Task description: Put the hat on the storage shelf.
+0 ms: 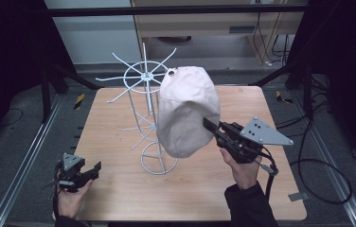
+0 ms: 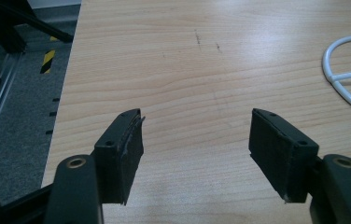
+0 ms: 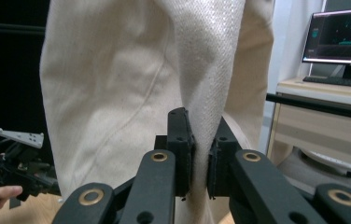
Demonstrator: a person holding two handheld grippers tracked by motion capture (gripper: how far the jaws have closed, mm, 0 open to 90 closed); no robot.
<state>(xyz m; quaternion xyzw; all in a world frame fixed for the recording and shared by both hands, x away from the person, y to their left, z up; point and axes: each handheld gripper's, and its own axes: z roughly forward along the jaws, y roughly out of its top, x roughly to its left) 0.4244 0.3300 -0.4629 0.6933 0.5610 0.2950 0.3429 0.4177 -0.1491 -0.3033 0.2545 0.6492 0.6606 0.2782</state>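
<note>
While hung, cap point(image 1: 185, 111) fills hand-held gripper point(image 1: 210, 125).

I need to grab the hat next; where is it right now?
In the high view the cream hat hangs at table centre on the white wire rack's right side, its lower edge pinched by the right claw.

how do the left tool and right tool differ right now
The left tool has its jaws spread wide with nothing between them; the right tool has its jaws pinched on a fold of the cream hat. The left tool sits low over the table; the right tool is raised, reaching toward the white wire rack. Both have black jaws and are hand-held.
</note>
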